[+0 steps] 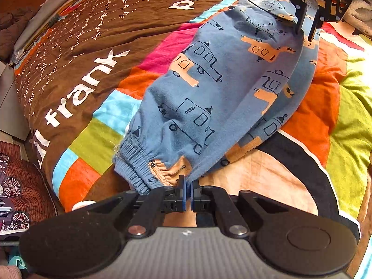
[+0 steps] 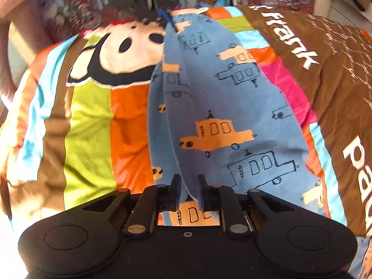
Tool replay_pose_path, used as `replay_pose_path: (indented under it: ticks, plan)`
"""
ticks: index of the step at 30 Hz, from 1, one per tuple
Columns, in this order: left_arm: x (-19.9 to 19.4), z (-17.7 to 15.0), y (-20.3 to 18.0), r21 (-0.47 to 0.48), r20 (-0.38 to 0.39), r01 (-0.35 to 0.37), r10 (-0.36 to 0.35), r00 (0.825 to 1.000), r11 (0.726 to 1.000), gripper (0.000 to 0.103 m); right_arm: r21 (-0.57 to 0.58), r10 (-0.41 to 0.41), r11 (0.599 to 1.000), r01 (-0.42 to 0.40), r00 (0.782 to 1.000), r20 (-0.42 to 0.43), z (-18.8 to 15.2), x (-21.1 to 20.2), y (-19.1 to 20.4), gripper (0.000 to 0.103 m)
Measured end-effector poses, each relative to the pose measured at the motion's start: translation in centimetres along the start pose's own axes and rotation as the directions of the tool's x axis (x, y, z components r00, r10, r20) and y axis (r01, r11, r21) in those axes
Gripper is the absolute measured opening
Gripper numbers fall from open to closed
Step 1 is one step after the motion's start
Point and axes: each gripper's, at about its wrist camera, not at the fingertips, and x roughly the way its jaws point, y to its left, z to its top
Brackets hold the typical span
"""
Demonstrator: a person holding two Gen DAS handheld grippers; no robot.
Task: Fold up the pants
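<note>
Between both grippers' fingers, seemingly pinched, blue pants.

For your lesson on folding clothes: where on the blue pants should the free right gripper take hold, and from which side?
Grip the doubled side edge of the pants near the leg end, coming from above. There the layers form a thin ridge that runs between the right gripper fingers. The left gripper pinches the waistband.

Pants far end blurred (motion), lower edge behind tool.
</note>
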Motion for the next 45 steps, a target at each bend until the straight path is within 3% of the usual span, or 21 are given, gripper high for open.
replay_pose_path:
  ticks: [3, 5, 13, 18, 20, 22, 25, 28, 31, 35, 39, 45]
  plan:
    - [0.1, 0.0, -0.1, -0.003, -0.002, 0.001, -0.001, 1.000, 1.000, 0.003, -0.078, -0.062, 0.995, 0.059, 0.998, -0.028, -0.3, 1.0, 0.6, 0.018]
    - [0.2, -0.1, -0.2, 0.005, -0.005, 0.002, -0.002, 1.000, 1.000, 0.003, -0.075, -0.056, 0.996, 0.053, 0.997, -0.043, -0.6, 1.5, 0.3, 0.000]
    - [0.2, -0.7, -1.0, 0.022, -0.023, 0.028, -0.028, 0.999, 0.999, 0.002, 0.039, 0.040, 0.998, -0.039, 0.999, -0.022, -1.0, 0.2, 0.4, 0.000]
    - [2.0, -0.7, -2.2, 0.062, -0.041, -0.011, 0.013, 0.999, 0.998, 0.003, 0.054, 0.045, 0.998, -0.042, 0.997, -0.062, -1.6, 3.0, 1.2, 0.000]
    - [1.6, -0.7, -2.5, 0.073, -0.038, -0.019, 0.022, 0.999, 0.997, 0.006, 0.078, 0.054, 0.996, -0.049, 0.996, -0.068, -1.8, 3.6, 1.1, 0.007]
    - [0.8, -1.1, -2.6, 0.060, -0.037, -0.002, 0.004, 0.999, 0.998, 0.031, 0.103, 0.066, 0.993, -0.059, 0.996, -0.062, -1.7, 3.4, 1.0, 0.015]
    - [-0.4, -2.0, -3.1, 0.052, -0.057, 0.010, -0.007, 0.998, 0.999, 0.048, 0.126, 0.091, 0.988, -0.084, 0.995, -0.043, -1.8, 2.7, 1.3, 0.034]
    - [-1.9, -2.5, -4.0, 0.028, -0.077, 0.026, -0.024, 0.997, 0.999, 0.048, 0.145, 0.109, 0.984, -0.103, 0.994, -0.029, -1.9, 1.5, 1.7, 0.043]
    - [-3.7, -0.6, -5.2, -0.073, -0.016, 0.096, -0.097, 0.995, 0.993, 0.048, 0.195, 0.151, 0.970, -0.146, 0.989, -0.010, -2.6, -0.4, 1.3, 0.045]
    - [-3.8, 4.8, -8.8, -0.166, 0.133, 0.256, -0.236, 0.963, 0.952, 0.048, 0.313, 0.132, 0.940, -0.139, 0.990, 0.043, -4.5, -3.7, -0.9, 0.053]
    - [-1.0, 11.3, -12.4, -0.193, 0.240, 0.340, -0.292, 0.926, 0.920, 0.048, 0.408, 0.032, 0.912, -0.044, 0.999, 0.036, -7.2, -6.4, -4.7, 0.053]
    - [3.9, 17.6, -14.7, -0.296, 0.290, 0.450, -0.369, 0.883, 0.842, 0.041, 0.483, -0.092, 0.872, 0.074, 0.996, 0.014, -11.0, -9.1, -10.6, 0.053]
